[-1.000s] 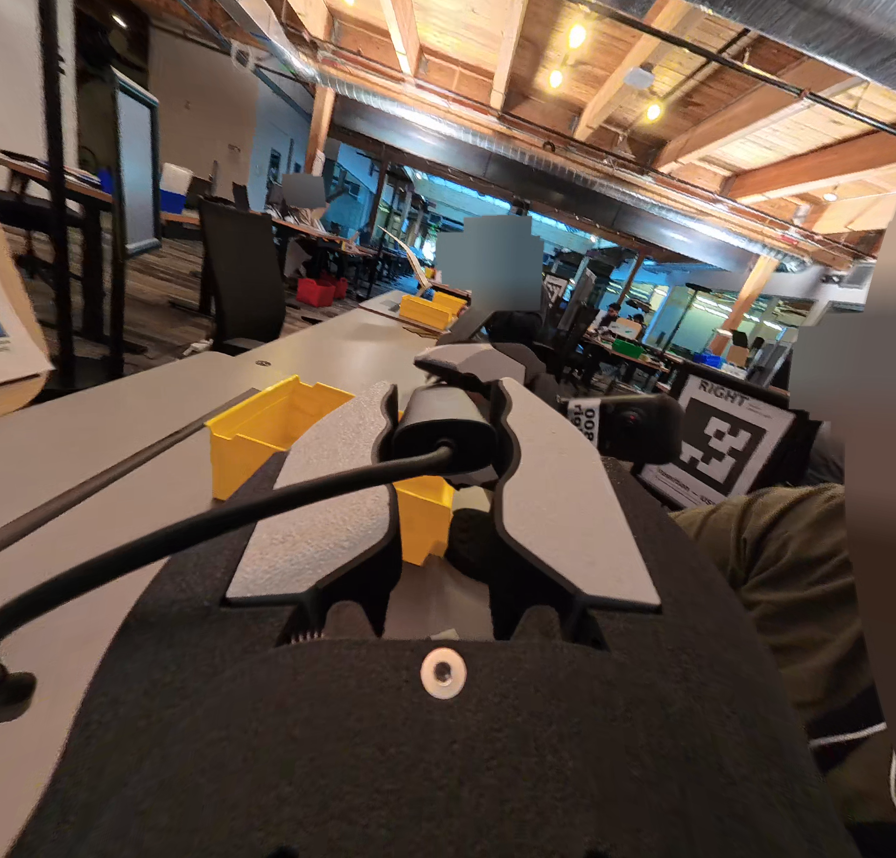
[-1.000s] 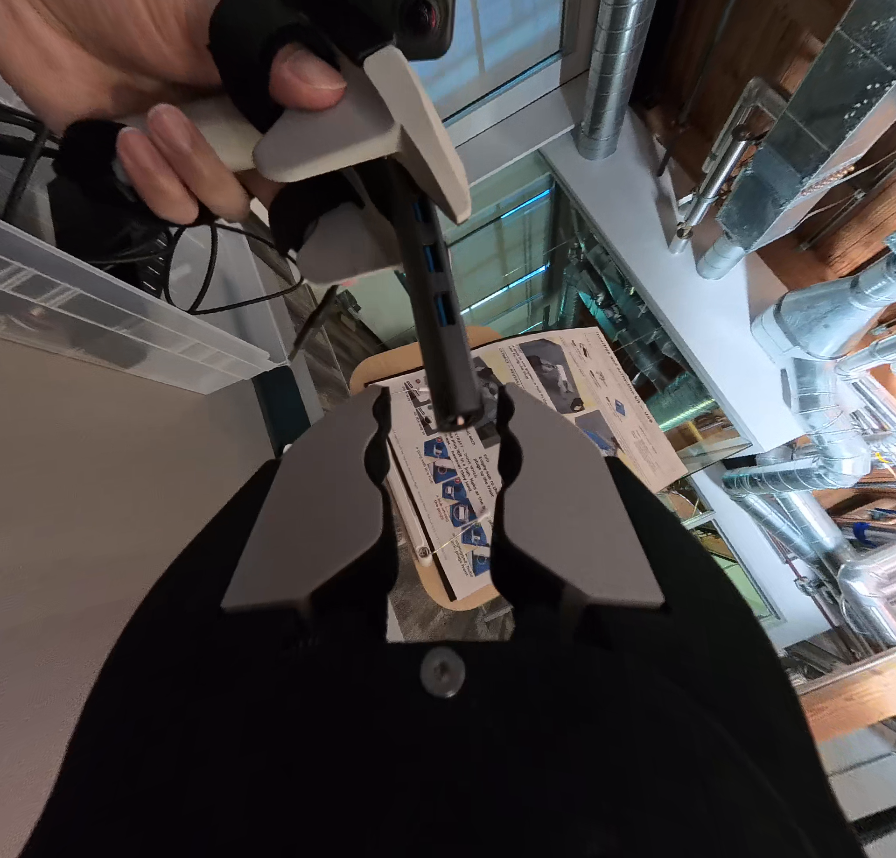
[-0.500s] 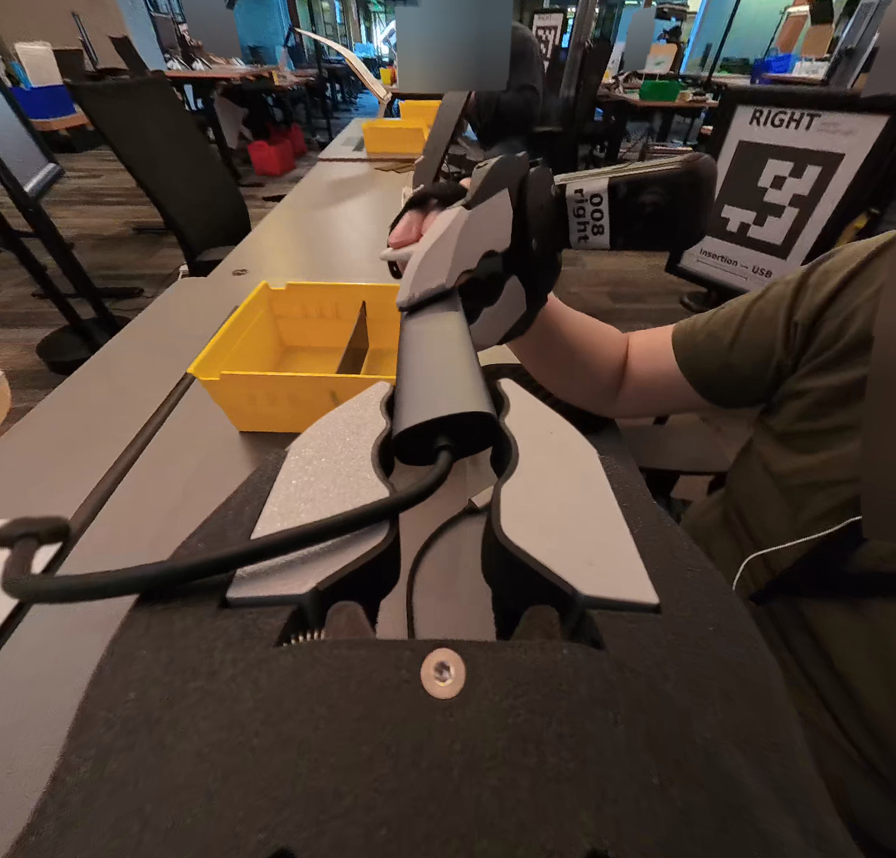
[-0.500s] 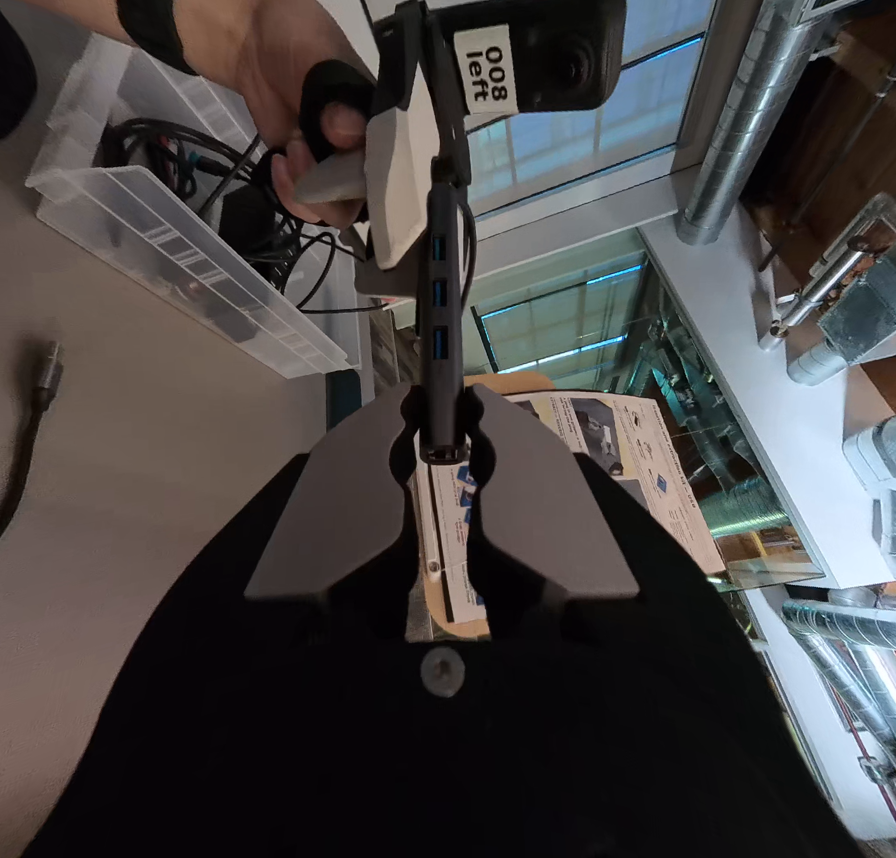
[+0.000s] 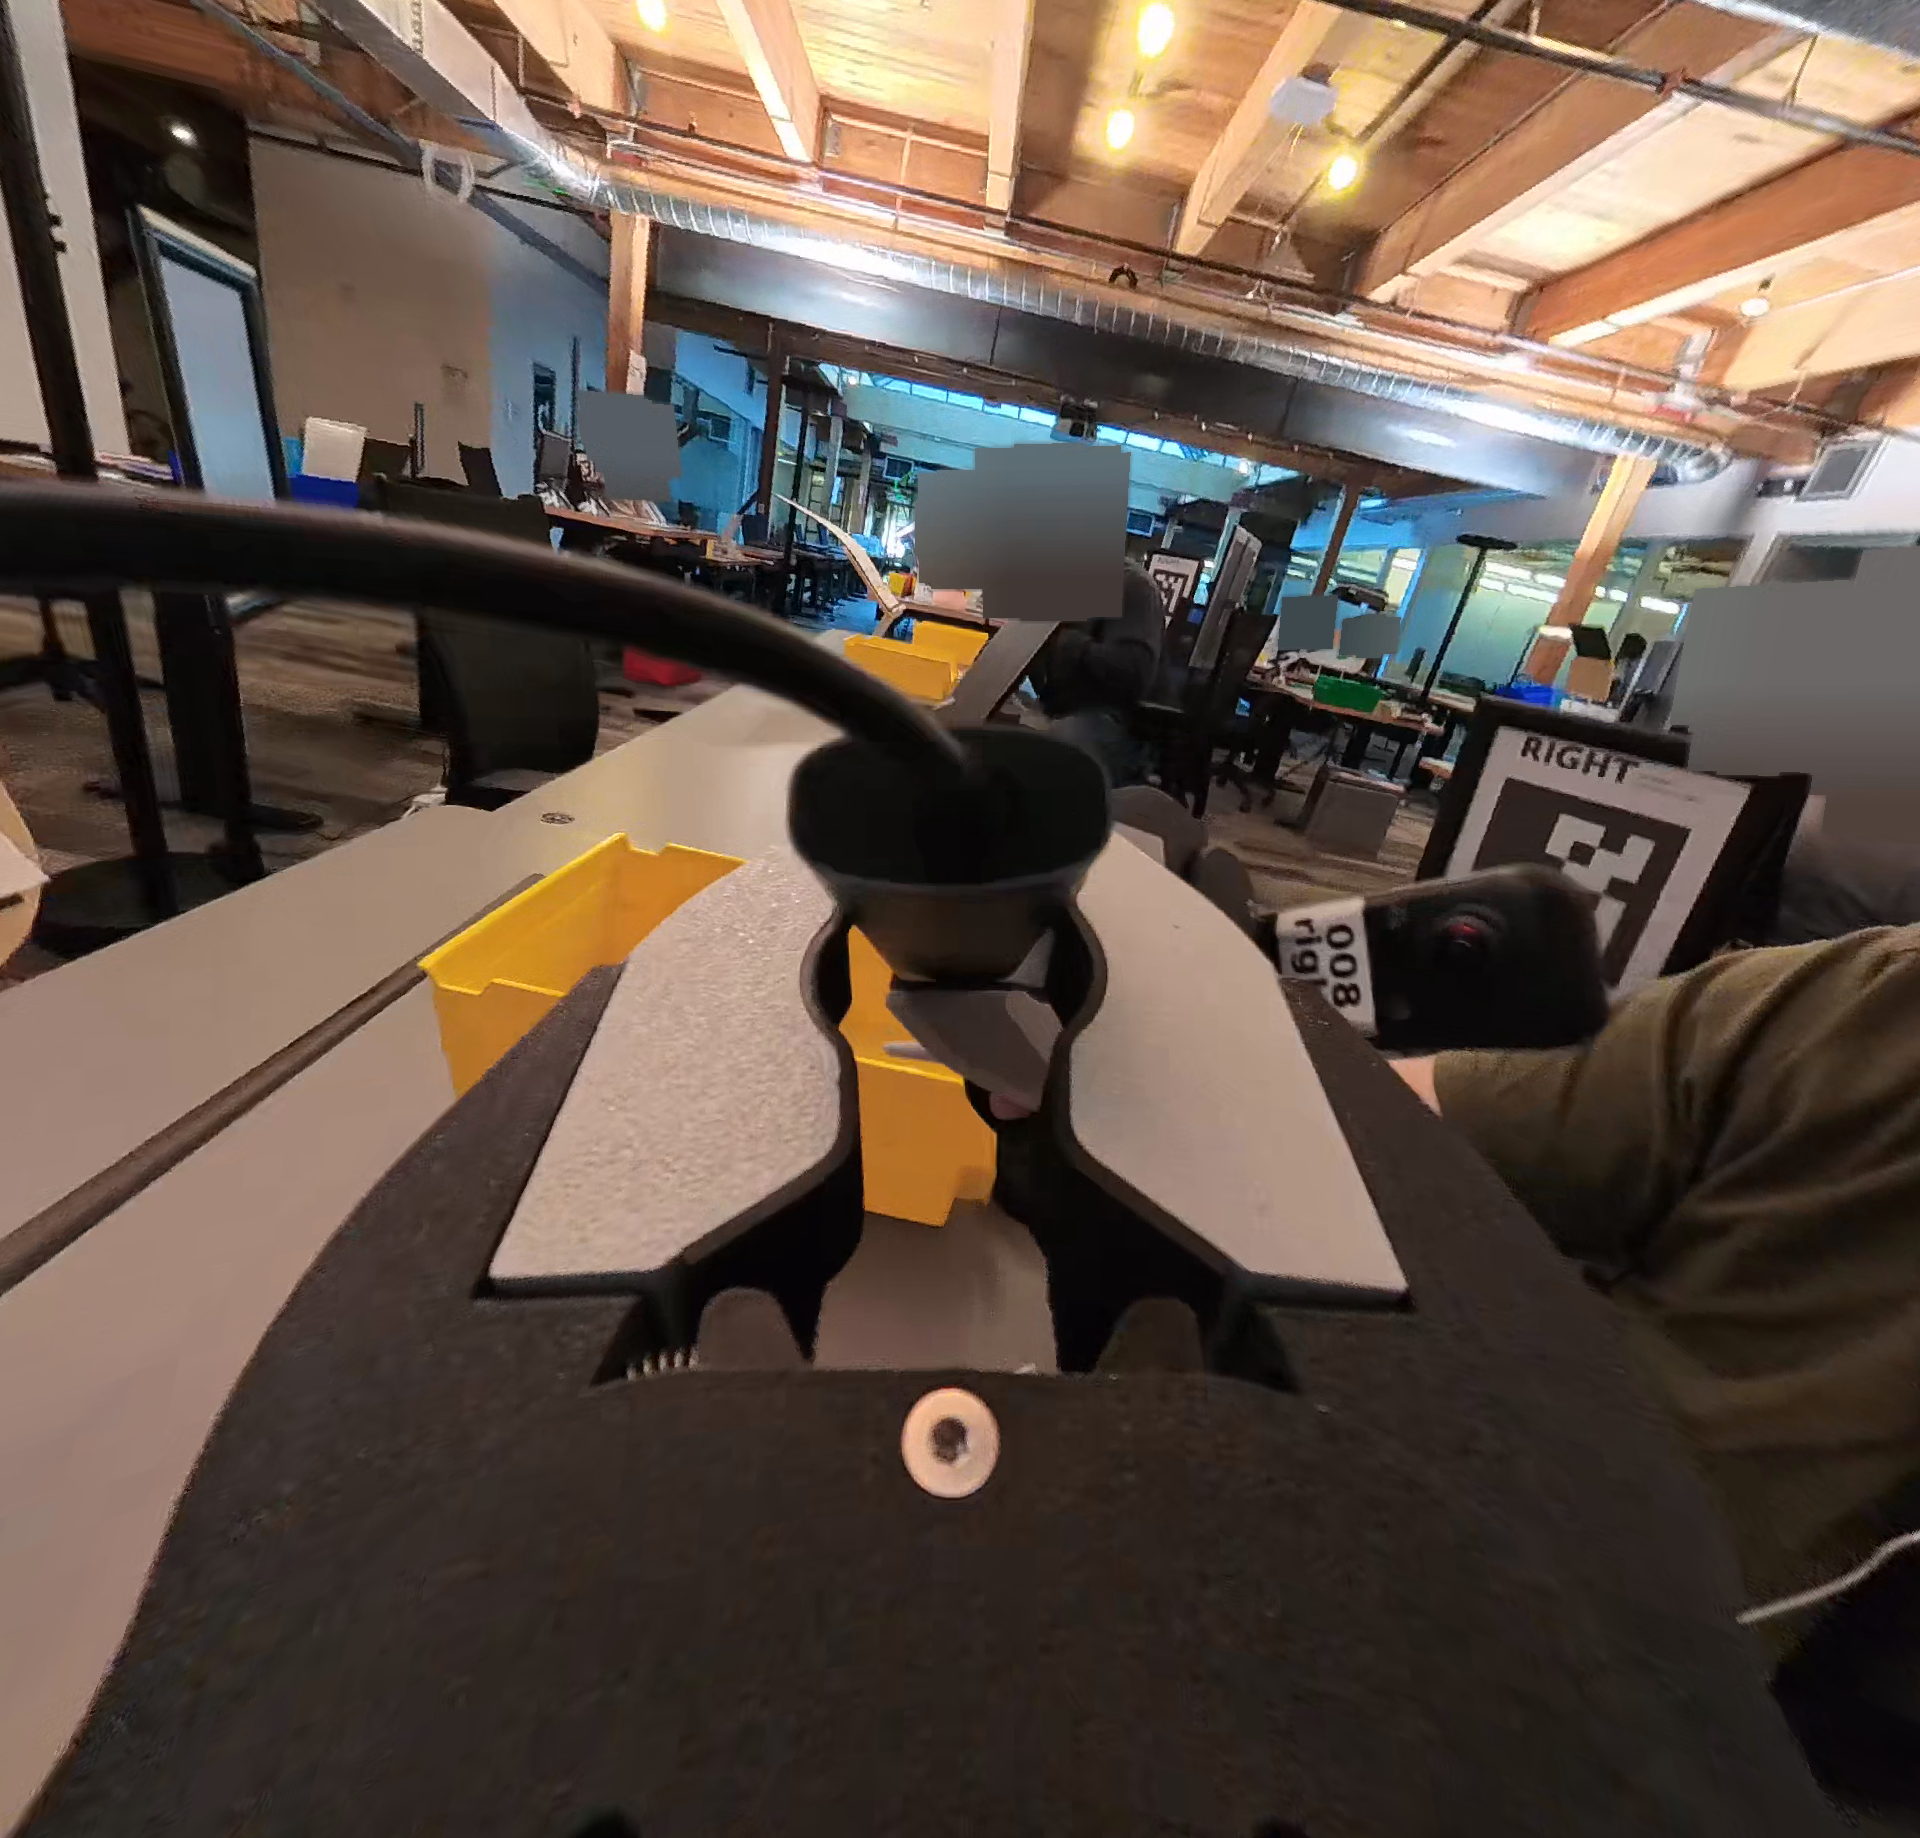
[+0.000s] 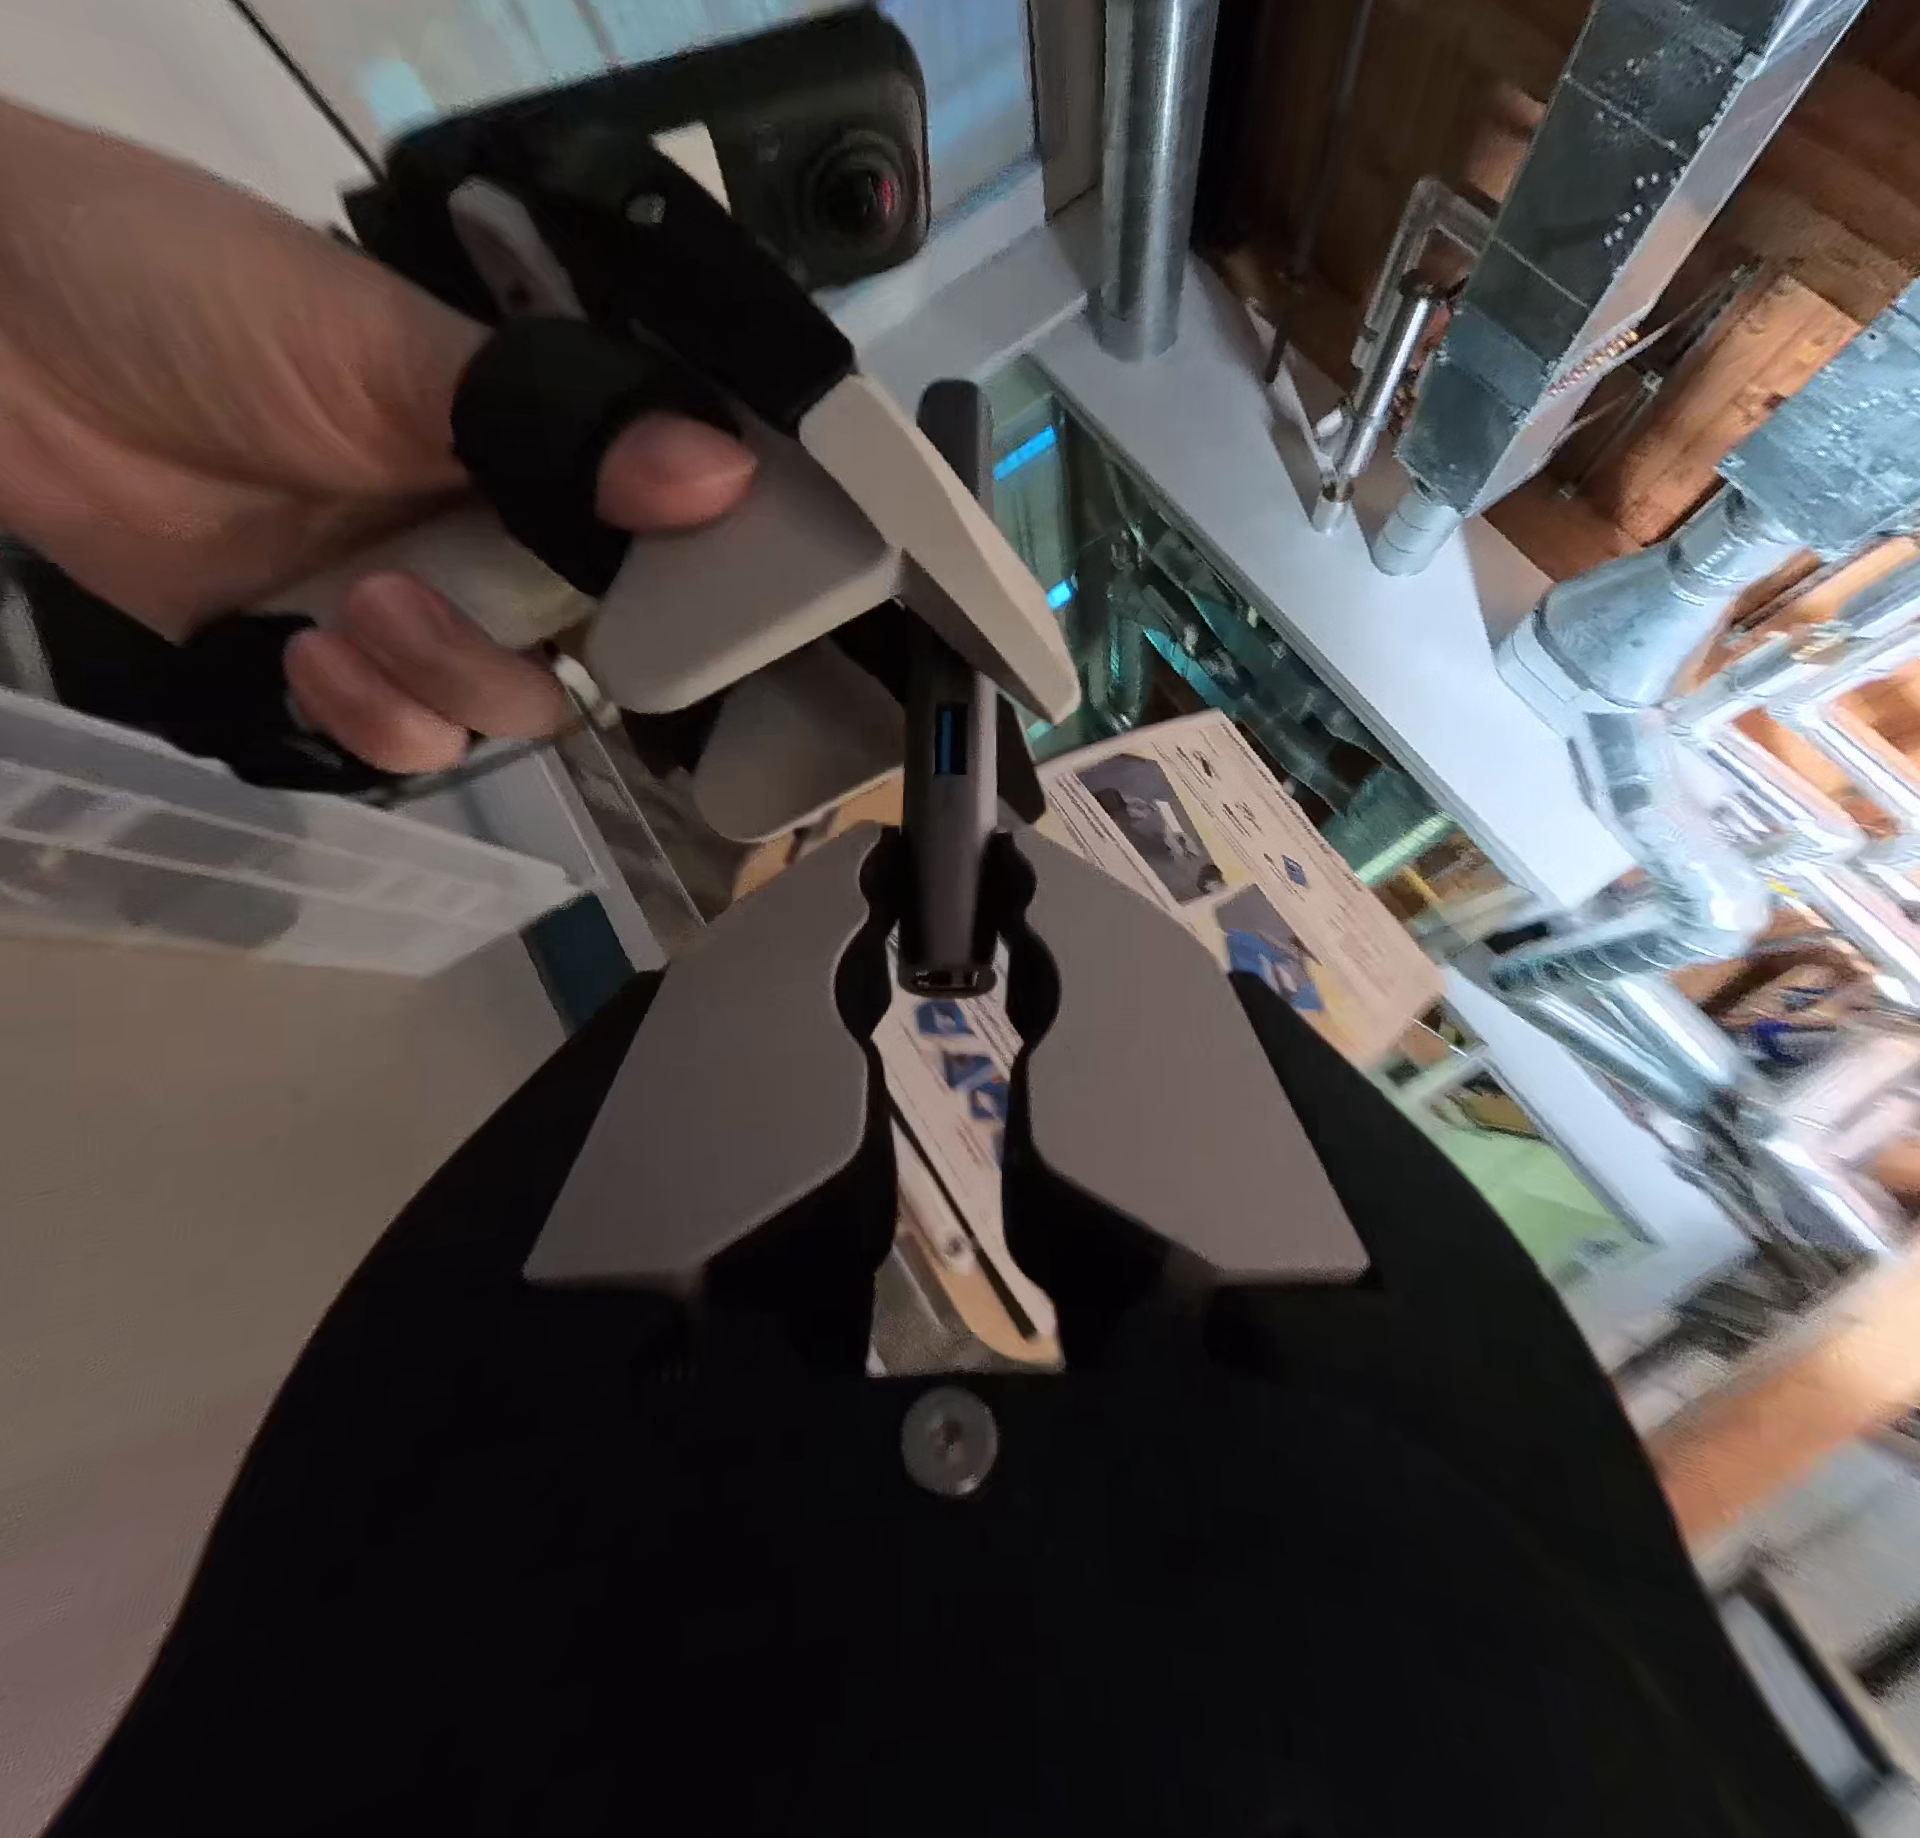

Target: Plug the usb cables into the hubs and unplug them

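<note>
Hub first: a slim dark-grey USB hub (image 6: 940,853), a rigid bar with blue ports along one edge, is up in the air between both tools. The right gripper (image 6: 940,941) is clamped on its near end; the left gripper (image 5: 951,941) pinches the end where its thick black cable (image 5: 416,567) leaves. It looks light and stiff but smooth, so I'd grip the flat faces, clear of the ports. The springy cable may tug. A yellow plastic bin (image 5: 582,941) sits on the grey table (image 5: 208,999).

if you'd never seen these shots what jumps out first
Both claws clamp one dark USB hub held in the air: the right claw grips its near end, the left claw its middle. In the left wrist view, the hub's thick black cable arcs leftward, above a yellow bin on the grey table.
</note>
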Tool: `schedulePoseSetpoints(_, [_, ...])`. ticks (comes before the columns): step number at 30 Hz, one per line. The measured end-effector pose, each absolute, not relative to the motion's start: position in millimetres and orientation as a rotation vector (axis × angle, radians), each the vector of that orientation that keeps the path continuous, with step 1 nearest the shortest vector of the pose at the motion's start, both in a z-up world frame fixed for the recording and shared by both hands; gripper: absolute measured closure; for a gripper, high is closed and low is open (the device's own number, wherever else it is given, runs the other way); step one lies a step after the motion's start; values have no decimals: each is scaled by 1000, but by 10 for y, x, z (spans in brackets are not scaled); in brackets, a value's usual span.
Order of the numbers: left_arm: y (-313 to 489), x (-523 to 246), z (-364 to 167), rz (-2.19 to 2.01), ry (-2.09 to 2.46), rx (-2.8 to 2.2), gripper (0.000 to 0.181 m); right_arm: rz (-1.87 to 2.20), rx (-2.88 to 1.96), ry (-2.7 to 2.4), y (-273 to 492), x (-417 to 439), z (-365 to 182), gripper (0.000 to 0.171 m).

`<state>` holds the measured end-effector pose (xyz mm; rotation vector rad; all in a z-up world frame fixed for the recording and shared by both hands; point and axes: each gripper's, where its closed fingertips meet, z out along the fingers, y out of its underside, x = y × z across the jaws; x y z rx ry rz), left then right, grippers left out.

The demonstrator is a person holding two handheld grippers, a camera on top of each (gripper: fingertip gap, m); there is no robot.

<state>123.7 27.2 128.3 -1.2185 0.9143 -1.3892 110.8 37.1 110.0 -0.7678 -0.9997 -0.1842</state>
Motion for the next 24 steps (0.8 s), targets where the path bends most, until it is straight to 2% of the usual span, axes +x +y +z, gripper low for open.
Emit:
schedulePoseSetpoints(2, [250,1222,1216,-1354,992,-1281,148,-36,-780,-1070,346,1046,1017,150])
schedulePoseSetpoints(5, [286,1167,1033,-1222,1095,-1427,149,320,-855,-1303,195,970,794,131])
schedulePoseSetpoints(8, [331,1141,881,-1141,1140,-1527,149,661,-945,-1233,169,1144,966,135])
schedulePoseSetpoints(12, [301,1242,565,-1030,1283,-1635,149,987,-1142,-1056,316,1278,1131,134])
schedulePoseSetpoints(17, [246,1396,255,-918,1415,-1716,148,1032,-1275,-1172,283,1093,847,121])
schedulePoseSetpoints(19, [215,1415,154,-881,1467,-1742,148,1039,-1308,-1205,266,1041,763,121])
schedulePoseSetpoints(22, [173,1433,40,-816,1536,-1762,148,1043,-1359,-1277,237,1006,623,127])
schedulePoseSetpoints(23, [168,1438,13,-797,1549,-1768,148,1067,-1355,-1327,180,1003,589,139])
schedulePoseSetpoints(24, [173,1438,-4,-780,1555,-1768,148,1071,-1382,-1331,192,1010,570,139])
